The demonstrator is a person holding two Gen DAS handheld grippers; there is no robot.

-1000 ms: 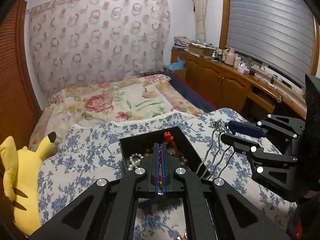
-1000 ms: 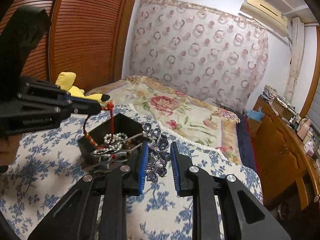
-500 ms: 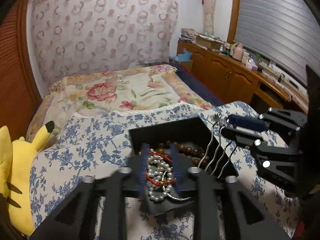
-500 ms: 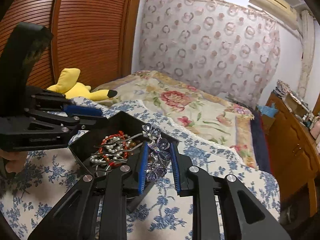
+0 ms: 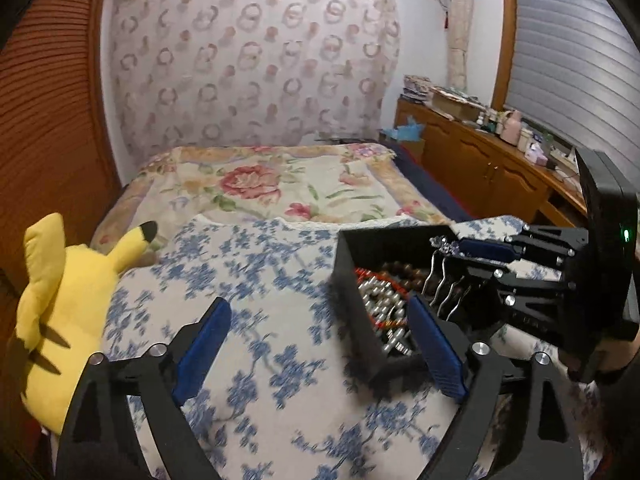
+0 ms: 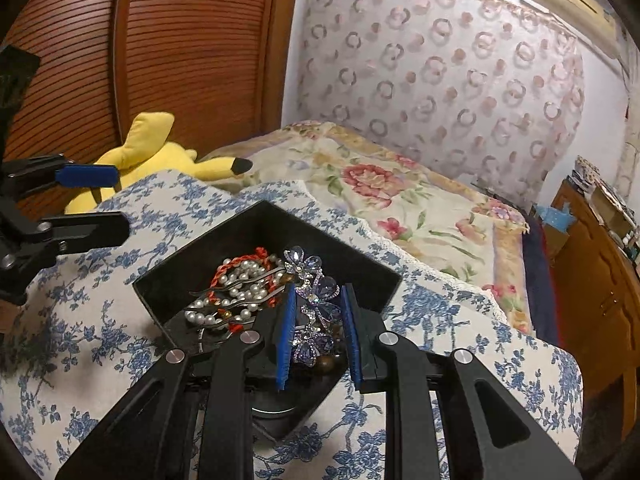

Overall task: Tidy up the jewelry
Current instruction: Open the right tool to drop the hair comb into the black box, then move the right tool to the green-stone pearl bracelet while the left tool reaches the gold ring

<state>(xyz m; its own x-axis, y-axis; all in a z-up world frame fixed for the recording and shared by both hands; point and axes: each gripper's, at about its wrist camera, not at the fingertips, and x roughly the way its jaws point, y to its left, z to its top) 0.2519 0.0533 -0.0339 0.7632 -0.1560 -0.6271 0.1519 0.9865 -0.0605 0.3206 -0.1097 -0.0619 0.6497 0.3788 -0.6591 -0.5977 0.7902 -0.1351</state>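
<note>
Right wrist camera shows the purple flower hair comb (image 6: 316,312) sitting between the two blue pads (image 6: 286,336) of the right gripper (image 6: 318,336). The pads are close on both sides of it, so the gripper looks like it is holding the comb by its flower end. The comb hangs just over the black box (image 6: 192,264), with its wavy silver prongs (image 6: 236,300) reaching out over the things inside.

The comb looks light and hard. The shiny stones could pop off if squeezed too much, I think. The prongs are thin and could bend or catch on strings. The flower end is the fat part, so that seems the best place to hold.

Inside the box lie a white pearl string (image 6: 240,280), a red cord bracelet (image 6: 236,268) and some brown beads (image 6: 326,364). These are soft and floppy and would tangle easily.

The left gripper (image 5: 320,344) is open wide and holds nothing. It sits by the near left edge of the box, and one blue pad is over the box.

The box rests on a blue flower blanket (image 6: 440,320) on the bed. A yellow plush toy (image 5: 60,300) lies off to the left.

I cannot read any words or brand names anywhere.
</note>
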